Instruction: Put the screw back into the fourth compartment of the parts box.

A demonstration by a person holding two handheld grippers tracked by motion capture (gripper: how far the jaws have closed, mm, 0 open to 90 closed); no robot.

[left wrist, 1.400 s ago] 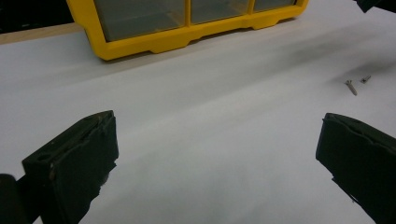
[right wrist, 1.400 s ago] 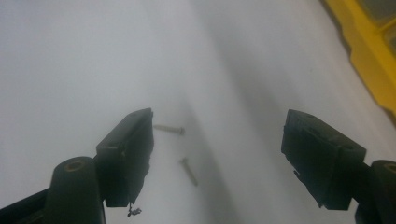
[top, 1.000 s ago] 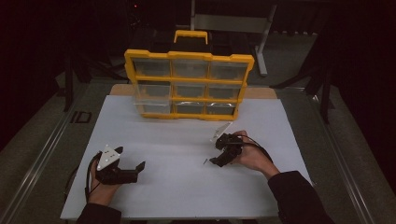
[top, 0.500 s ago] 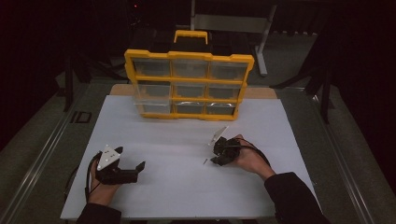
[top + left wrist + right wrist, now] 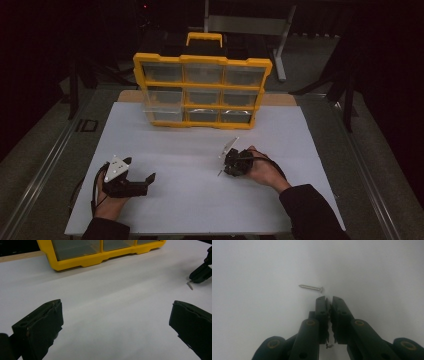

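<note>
A: Report status of the right gripper.

B: My fingers have just been closing and now stand pressed together with nothing gripped between them. The screw lies flat on the white table, just beyond my fingertips and slightly to one side, not touching them.

A: And the left gripper?

B: Its fingers are spread wide over bare table, nothing between them, well apart from the screw. The yellow organizer stands at the far side.

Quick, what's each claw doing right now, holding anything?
Left gripper: open, holding nothing.
Right gripper: jaws just closed, shut with nothing between the tips; the screw lies loose just beyond them.
</note>
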